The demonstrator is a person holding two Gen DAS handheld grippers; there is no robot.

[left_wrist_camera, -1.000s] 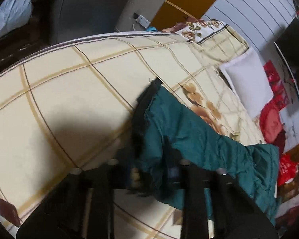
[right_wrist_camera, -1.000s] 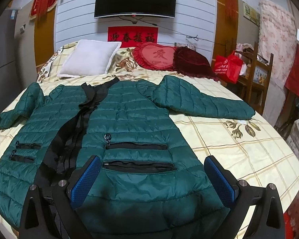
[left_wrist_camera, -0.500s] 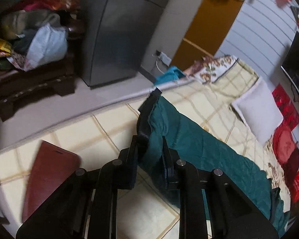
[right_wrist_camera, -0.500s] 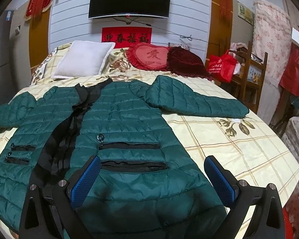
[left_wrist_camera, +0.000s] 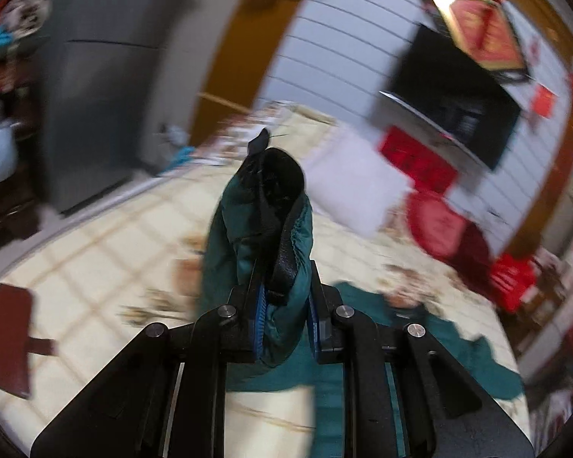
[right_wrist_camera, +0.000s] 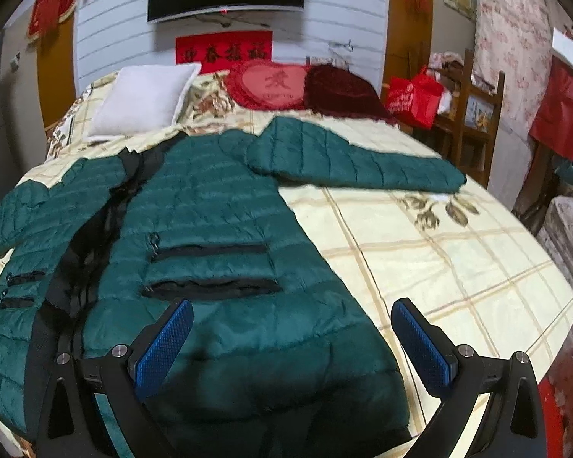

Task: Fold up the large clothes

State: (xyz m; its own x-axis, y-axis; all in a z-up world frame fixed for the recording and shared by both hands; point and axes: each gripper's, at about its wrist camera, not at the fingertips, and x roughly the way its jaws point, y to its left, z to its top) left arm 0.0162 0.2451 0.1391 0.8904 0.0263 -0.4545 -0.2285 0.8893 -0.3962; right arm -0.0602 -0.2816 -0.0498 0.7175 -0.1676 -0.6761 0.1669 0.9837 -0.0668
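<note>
A dark green quilted jacket [right_wrist_camera: 217, 213] lies face up and spread out on the bed, front zip and pocket slits showing. Its right sleeve [right_wrist_camera: 363, 160] stretches out flat to the right. My left gripper [left_wrist_camera: 284, 328] is shut on the cuff of the left sleeve [left_wrist_camera: 263, 221], which stands up out of the jaws, lifted above the bed; its black lining shows at the top. My right gripper [right_wrist_camera: 290, 339] hangs open over the jacket's lower hem with nothing between its blue pads [right_wrist_camera: 164, 343].
The bed [right_wrist_camera: 458, 267] has a cream checked cover with a white pillow [right_wrist_camera: 141, 103] and red cushions [right_wrist_camera: 275, 84] at its head. A reddish-brown flat object [left_wrist_camera: 9, 339] lies on the bed's near left. A wooden chair and a red bag [right_wrist_camera: 416, 99] stand right of the bed.
My left gripper has risen from the bed with the sleeve cuff and swung toward the headboard wall. The right gripper drifted slightly; the sleeve at the jacket's left has lifted off the bed.
</note>
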